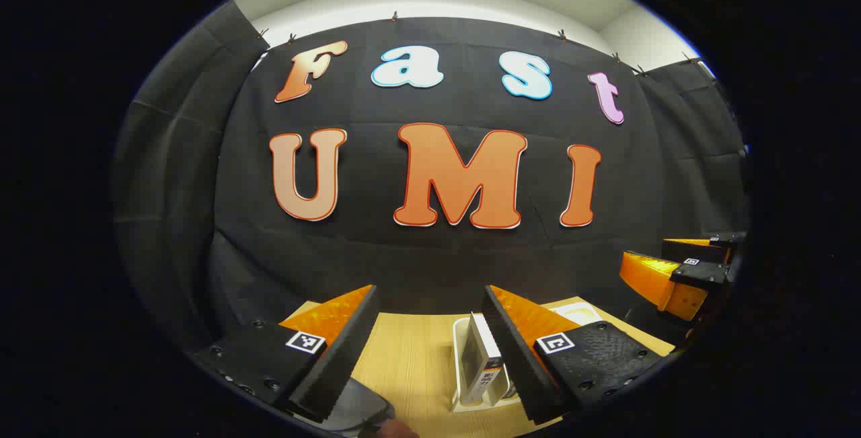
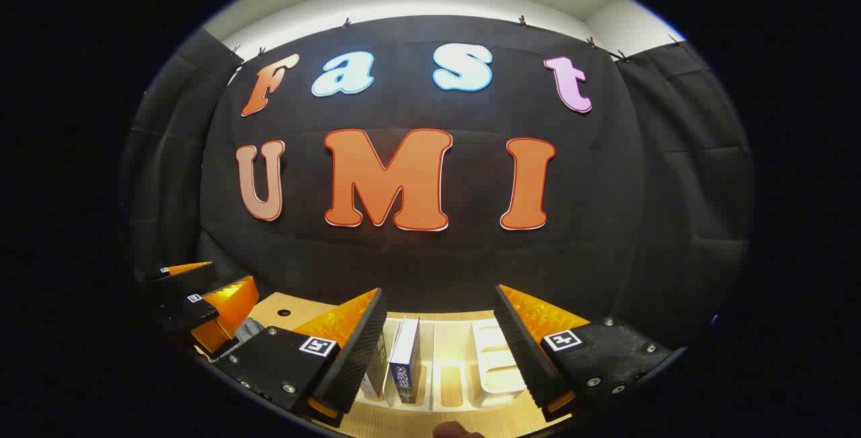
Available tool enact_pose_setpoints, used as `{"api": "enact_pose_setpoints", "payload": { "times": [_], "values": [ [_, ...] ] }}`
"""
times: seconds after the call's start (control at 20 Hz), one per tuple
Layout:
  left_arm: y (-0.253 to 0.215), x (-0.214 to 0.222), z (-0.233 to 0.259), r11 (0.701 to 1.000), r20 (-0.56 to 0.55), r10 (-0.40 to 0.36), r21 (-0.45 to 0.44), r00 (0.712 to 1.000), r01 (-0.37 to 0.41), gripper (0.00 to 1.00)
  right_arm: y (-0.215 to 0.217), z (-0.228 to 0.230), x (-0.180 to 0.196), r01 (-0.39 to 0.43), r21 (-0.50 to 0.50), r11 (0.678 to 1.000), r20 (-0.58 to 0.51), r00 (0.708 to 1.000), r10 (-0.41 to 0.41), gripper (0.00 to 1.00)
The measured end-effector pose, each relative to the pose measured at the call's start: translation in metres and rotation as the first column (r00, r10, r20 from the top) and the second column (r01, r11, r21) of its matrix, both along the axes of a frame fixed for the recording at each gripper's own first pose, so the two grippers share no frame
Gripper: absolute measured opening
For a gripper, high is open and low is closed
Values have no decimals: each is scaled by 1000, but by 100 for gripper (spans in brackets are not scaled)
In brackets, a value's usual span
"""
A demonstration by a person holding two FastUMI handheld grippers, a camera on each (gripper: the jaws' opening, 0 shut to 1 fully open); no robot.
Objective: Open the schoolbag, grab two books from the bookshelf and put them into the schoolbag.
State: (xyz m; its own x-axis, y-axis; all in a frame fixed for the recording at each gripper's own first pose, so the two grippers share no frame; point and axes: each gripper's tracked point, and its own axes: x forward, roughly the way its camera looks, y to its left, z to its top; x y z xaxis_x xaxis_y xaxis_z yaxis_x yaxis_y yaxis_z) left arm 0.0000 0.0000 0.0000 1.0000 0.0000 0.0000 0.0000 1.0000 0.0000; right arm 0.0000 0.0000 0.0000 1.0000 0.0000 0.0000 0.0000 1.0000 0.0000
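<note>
Pale wood is forming the table [image 1: 410,364], where a white slotted bookshelf [image 2: 494,364] is standing books [image 2: 405,357] upright, spines easy to pinch. The left gripper [image 1: 430,350] and right gripper [image 2: 437,350] are both hovering wide open, ribbed black pads empty. A grey shape at the near left, possibly the schoolbag [image 1: 360,411], is lying low.

We counted two grippers: left gripper [image 1: 430,350] bottom centre of the left gripper view, right gripper [image 2: 437,350] bottom centre of the right gripper view. One white bookshelf [image 2: 498,364] at bottom centre of the right gripper view. Two upright books in it: blue-spined book [image 2: 405,360], white book [image 2: 372,374] just left of it. One wooden table [image 1: 403,364]. One dark bag [image 1: 360,411], bottom edge of the left gripper view.
</note>
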Motion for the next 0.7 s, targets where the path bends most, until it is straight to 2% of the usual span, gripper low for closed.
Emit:
{"api": "enact_pose_setpoints", "payload": {
  "times": [0.1,0.25,0.4,0.7],
  "values": [
    [-2,1,-3,1000,-4,-10,-9,1000,10,98,2,2,2,-5,4,1000,6,1000,5,96],
    [-7,3,-5,997,4,-31,-69,999,32,98,3,1,4,-12,1,1000,8,1000,12,96],
    [1,4,-6,999,2,9,-33,1000,-9,98,2,-5,6,-14,6,1000,-5,1000,14,96],
    [-9,6,-7,1000,-1,-7,-19,1000,7,96,-3,-17,8,-5,9,1000,-31,1000,5,96]
  ]
}}
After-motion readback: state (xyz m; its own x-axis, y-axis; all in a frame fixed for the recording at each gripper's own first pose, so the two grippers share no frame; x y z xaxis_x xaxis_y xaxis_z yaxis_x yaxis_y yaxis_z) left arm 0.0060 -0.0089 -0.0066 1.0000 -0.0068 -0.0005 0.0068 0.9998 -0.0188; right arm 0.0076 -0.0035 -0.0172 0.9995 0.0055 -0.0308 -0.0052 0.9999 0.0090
